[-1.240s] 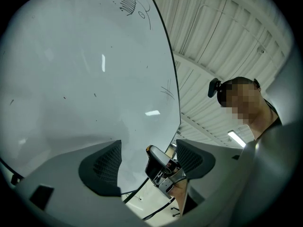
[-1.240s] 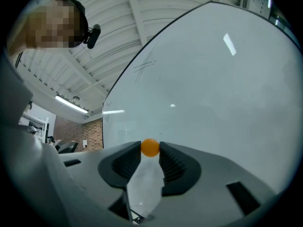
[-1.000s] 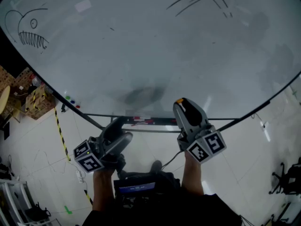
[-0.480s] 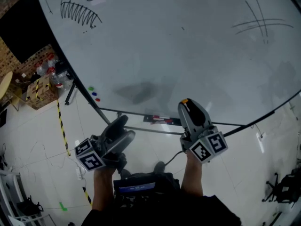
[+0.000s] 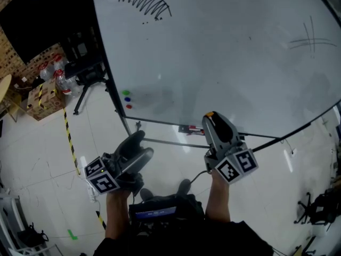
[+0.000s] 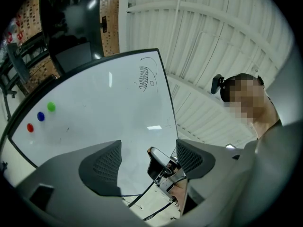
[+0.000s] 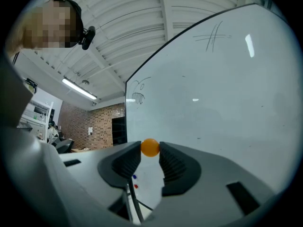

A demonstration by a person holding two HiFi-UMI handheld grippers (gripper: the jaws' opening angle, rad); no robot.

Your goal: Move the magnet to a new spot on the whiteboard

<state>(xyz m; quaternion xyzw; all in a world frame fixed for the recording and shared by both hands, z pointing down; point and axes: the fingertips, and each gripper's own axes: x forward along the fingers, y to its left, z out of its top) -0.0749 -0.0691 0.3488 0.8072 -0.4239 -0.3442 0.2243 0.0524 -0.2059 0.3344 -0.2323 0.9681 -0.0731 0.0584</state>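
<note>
My right gripper (image 7: 150, 150) is shut on a small orange round magnet (image 7: 150, 147), pinched at the jaw tips; the magnet's orange also shows at the tip of the right gripper (image 5: 210, 114) in the head view, held in front of the lower edge of the whiteboard (image 5: 224, 52). Three more magnets sit near the whiteboard's lower left corner: green (image 5: 126, 93), blue (image 5: 127, 100) and red (image 5: 129, 106). My left gripper (image 5: 139, 143) hangs lower, off the board, with its jaws apart and nothing between them. In the left gripper view, the whiteboard (image 6: 104, 108) fills the background.
A toothy fish drawing (image 5: 146, 1) is at the board's top left, crossed lines (image 5: 309, 36) at the right. The marker tray (image 5: 189, 128) runs under the board. Cardboard boxes and bottles (image 5: 45, 89) stand at the left, beside a black stand (image 5: 88, 79) and yellow-black floor tape (image 5: 69, 143).
The view has swung left along the board: the drawing and the three magnets slid rightwards in frame. Both grippers keep their pose, the right one still holding the orange magnet.
</note>
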